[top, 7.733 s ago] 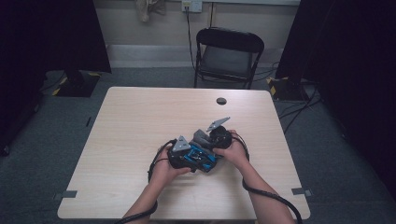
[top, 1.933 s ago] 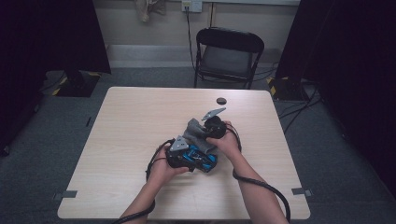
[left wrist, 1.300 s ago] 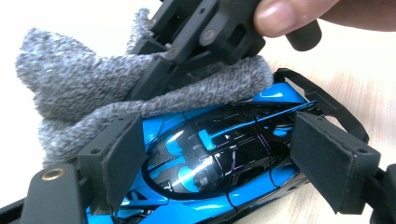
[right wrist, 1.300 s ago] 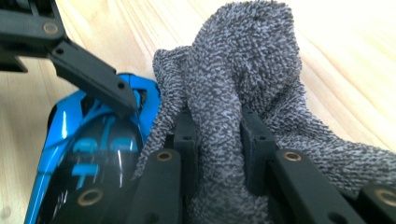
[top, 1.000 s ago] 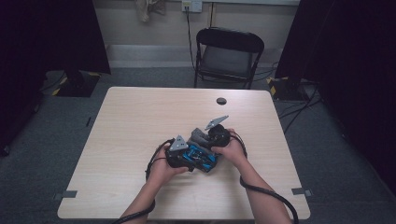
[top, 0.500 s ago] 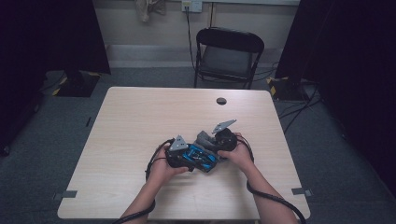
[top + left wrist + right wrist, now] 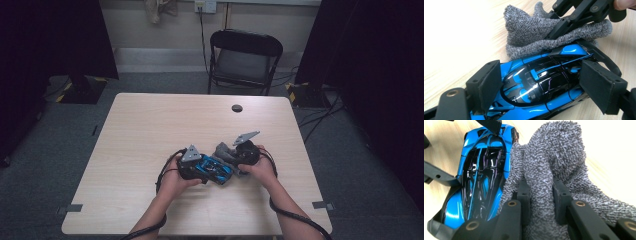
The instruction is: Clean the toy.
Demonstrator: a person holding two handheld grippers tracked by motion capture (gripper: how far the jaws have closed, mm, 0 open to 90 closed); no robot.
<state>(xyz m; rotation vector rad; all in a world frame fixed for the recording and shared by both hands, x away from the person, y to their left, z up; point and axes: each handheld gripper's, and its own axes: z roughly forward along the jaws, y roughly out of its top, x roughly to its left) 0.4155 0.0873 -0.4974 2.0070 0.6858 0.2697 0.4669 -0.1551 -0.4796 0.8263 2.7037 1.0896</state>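
The right gripper (image 7: 541,195) pinches a grey terry cloth (image 7: 556,157) at centre, touching a blue toy car (image 7: 482,167) at left.

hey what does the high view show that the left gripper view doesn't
High view alone: the whole table, a folding chair behind it, a small dark disc, both forearms. Left gripper view alone: the left tool with its pads against the toy car's sides, seen close. Shared: the blue toy car, the grey cloth, the right tool clamping the cloth.
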